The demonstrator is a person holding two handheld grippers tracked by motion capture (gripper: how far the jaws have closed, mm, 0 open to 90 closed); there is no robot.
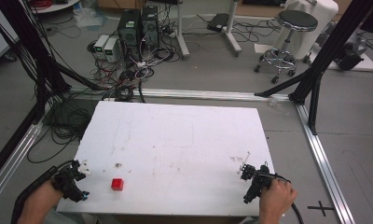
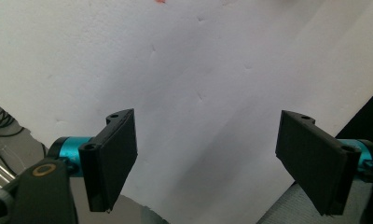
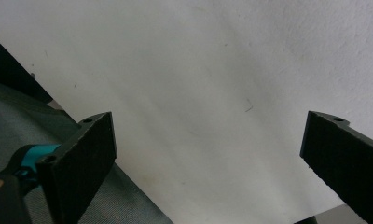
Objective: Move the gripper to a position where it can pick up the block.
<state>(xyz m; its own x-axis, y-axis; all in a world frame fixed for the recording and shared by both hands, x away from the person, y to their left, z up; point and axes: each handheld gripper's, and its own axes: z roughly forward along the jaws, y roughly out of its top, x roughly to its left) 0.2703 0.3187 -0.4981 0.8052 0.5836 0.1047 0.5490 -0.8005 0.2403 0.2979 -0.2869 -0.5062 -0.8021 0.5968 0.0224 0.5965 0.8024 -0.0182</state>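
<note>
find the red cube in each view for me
High view: red cube on the white table, near edge, left of centre, beside the left gripper.
Left gripper view: a red sliver at the top edge, likely the cube.
Right gripper view: not in it.
Shared landmark: the white table.

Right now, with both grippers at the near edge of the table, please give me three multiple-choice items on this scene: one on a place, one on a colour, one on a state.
1. Where is the cube?
A. near the left gripper
B. near the right gripper
C. at the far edge of the table

2. What colour is the cube?
A. blue
B. red
C. green

3. How are the left gripper's fingers?
A. shut on the cube
B. shut on nothing
C. open, with nothing between

Answers: 1 A, the cube lies on the table's near left part, close to that gripper. 2 B, it shows red in the high view. 3 C, the left gripper view shows a wide gap over bare table.
</note>
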